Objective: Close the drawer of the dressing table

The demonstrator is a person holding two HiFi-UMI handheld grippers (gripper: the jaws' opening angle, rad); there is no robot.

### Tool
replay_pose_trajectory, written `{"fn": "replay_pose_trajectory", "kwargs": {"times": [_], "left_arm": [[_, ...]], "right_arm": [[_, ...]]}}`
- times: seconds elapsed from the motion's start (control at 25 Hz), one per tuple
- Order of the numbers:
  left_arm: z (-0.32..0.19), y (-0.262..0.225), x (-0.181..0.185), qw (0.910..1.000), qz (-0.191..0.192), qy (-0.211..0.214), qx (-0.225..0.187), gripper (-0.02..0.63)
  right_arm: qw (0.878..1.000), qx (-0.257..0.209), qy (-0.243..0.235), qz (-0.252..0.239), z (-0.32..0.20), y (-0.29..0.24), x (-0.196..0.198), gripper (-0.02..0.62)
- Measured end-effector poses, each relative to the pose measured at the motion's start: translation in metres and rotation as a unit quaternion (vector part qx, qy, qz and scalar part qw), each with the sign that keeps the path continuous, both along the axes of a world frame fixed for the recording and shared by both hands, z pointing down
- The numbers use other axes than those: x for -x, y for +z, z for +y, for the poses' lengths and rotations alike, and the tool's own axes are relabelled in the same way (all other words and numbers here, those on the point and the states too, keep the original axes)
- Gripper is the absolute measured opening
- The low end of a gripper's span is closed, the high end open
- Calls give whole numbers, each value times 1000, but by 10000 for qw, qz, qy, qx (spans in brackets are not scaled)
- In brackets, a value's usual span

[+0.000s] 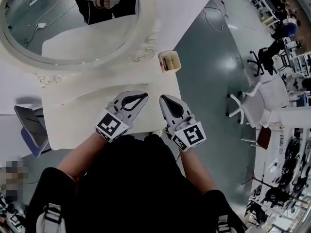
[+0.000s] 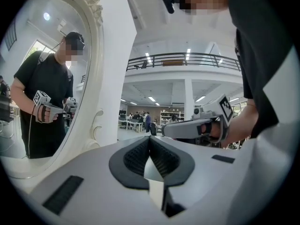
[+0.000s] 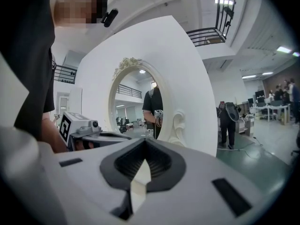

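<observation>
The person's black-clad torso filled the bottom of the head view, both forearms reaching out toward 12 o'clock. Just beyond, the left gripper (image 1: 141,100) and the right gripper (image 1: 165,102) hung side by side above the front of the cream desk (image 1: 87,110), each clenched with its ribbed pads pressed together on nothing, as each gripper view confirmed. The drawer itself showed in no view. It presumably sat under the desk's front edge at 6 o'clock of the grippers, hidden by the torso, so whether it stood out or flush could not be told. It would likely be a stiff, fairly light wooden box that slides rather than lifts. Closed tips pushed flat against the middle of its front should serve better than a pinch, and an off-centre shove might skew it. Farther back, at 1 o'clock of the grippers, a small open box (image 1: 169,61) stood at the desk's far right corner with something reddish inside, too small to name. Beyond, at 11 o'clock, rose the ornate oval mirror (image 1: 73,33).
</observation>
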State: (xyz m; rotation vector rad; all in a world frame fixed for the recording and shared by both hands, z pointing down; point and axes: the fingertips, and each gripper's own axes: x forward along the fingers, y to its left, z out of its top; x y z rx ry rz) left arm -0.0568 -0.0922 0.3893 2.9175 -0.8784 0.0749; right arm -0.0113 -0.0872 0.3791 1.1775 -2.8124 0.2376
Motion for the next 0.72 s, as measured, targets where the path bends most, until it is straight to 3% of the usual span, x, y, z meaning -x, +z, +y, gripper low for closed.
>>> {"fn": "replay_pose_trajectory", "kwargs": {"times": [0.72], "left_arm": [[7,-27,-26,9989,-71,-428,-189,-5]], "right_arm": [[9982,-353,-484,-93,6,-32,-22,3]]}}
